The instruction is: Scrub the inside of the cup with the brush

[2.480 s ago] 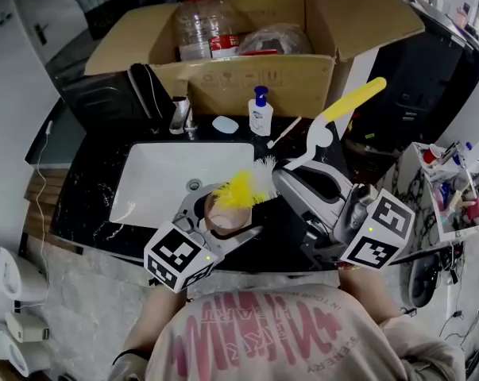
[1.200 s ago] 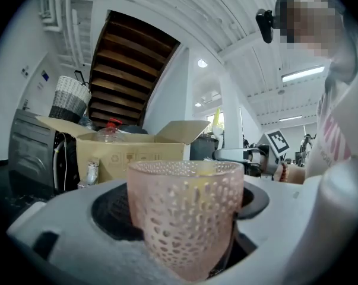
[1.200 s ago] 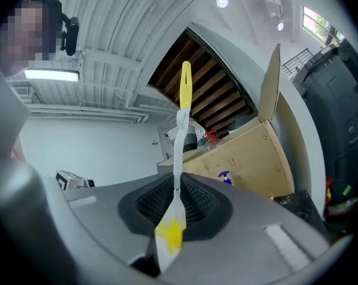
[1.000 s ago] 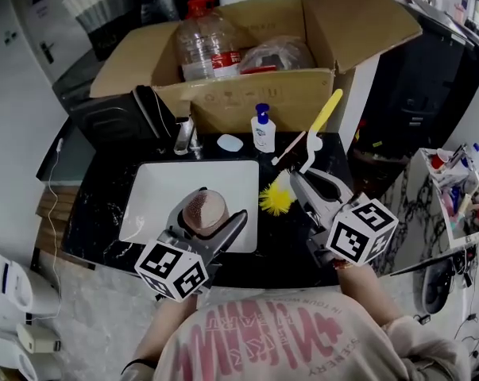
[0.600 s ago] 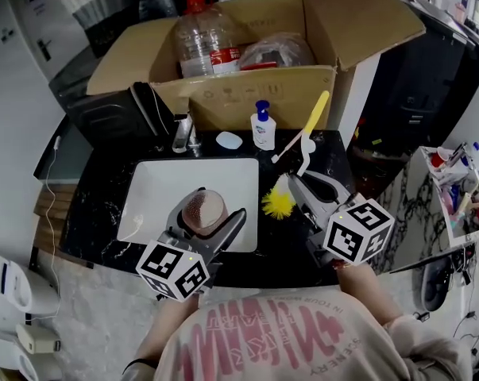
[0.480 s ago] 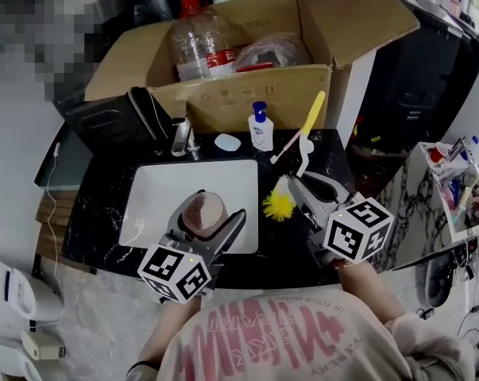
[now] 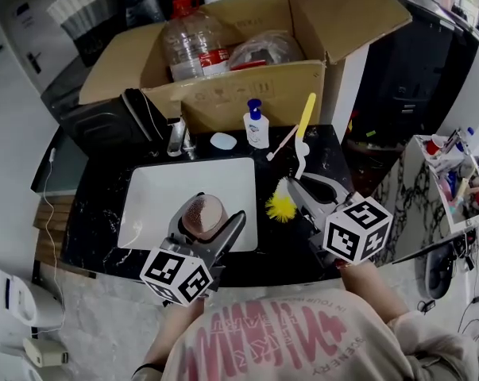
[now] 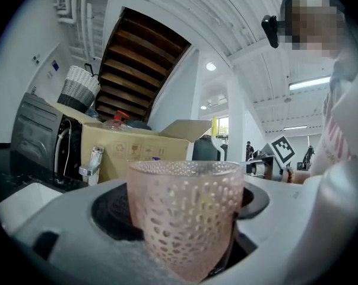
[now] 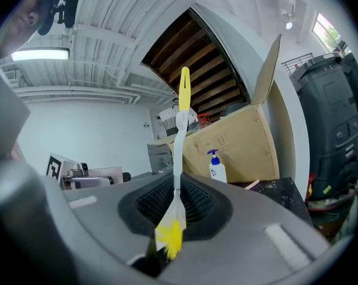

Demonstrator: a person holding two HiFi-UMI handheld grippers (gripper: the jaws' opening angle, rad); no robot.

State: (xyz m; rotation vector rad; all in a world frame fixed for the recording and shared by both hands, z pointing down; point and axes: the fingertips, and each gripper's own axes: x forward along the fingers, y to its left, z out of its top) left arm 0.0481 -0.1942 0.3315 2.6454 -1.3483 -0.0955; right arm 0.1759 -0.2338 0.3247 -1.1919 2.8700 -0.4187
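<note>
My left gripper (image 7: pixel 210 224) is shut on a pink dotted cup (image 7: pixel 202 212), held upright over the front of the white sink (image 7: pixel 156 187). The cup (image 8: pixel 185 214) fills the space between the left gripper's (image 8: pixel 184 230) jaws. My right gripper (image 7: pixel 299 189) is shut on the white stem of a brush (image 7: pixel 300 144) with a yellow handle. Its yellow bristles (image 7: pixel 281 207) hang over the black counter to the right of the sink, apart from the cup. In the right gripper view the brush (image 9: pixel 178 159) stands up between the right gripper's (image 9: pixel 175 205) jaws, bristles (image 9: pixel 168 236) down.
A faucet (image 7: pixel 178 136), a bar of soap (image 7: pixel 222 140), a blue-capped pump bottle (image 7: pixel 256 125) and a small stick-like tool (image 7: pixel 282 141) stand along the counter's back. Behind them sits an open cardboard box (image 7: pixel 223 86) with a large water bottle (image 7: pixel 190 46). The counter's front edge is close to the person.
The brush, whose bristles were at the cup's mouth 2.5 s ago, has come out to the right and down over the counter. The cup stays held over the sink.
</note>
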